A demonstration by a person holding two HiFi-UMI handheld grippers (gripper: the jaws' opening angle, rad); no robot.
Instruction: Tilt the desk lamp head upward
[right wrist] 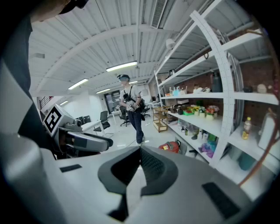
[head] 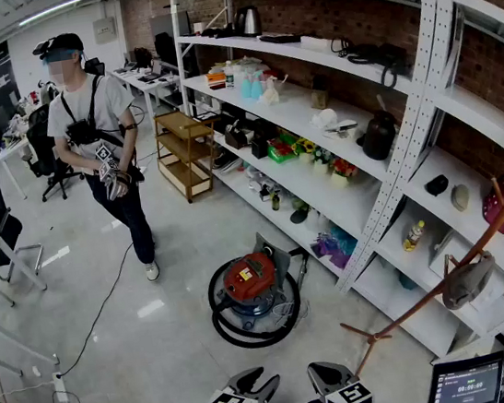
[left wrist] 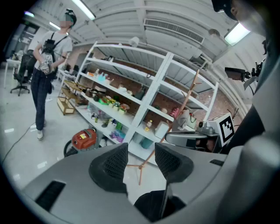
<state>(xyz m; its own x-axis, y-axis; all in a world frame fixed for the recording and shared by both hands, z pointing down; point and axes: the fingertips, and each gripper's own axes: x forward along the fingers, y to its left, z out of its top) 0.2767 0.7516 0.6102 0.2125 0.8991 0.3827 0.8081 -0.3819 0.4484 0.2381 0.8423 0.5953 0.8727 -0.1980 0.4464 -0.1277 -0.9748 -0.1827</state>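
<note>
Left gripper [left wrist: 141, 154]: jaws apart, roughly half-way, nothing btwn the pads, only floor and the foot of the coat stand [left wrist: 175, 118] seen through the gap. Right gripper [right wrist: 140, 151]: jaws closed tight on each other, holding nothing. Both are held low and close to the body, side by side, noses dipped a bit below level, touching no object.

Landmark = red vacuum [head: 249, 280] on the floor. Both grippers sit on the near side of it, left one slightly left of it, right one slightly right. Shelving [head: 299, 107] runs along the brick wall to the right of and beyond the vacuum, packed w/ small items. Coat stand leans in right of the vacuum, btwn it and the shelving's near end. A person [head: 97, 124] stands well beyond the vacuum, to its left. A lit screen [head: 464, 385] sits near-right of the vacuum, by the right gripper.

Desk lamp: can't pick it out in any view, so its direction from the grippers and its long axis can't be told. Prob. somewhere on the shelving; if so, the right gripper is nearer, but the left is the one ready to take hold. Task not yet started.
</note>
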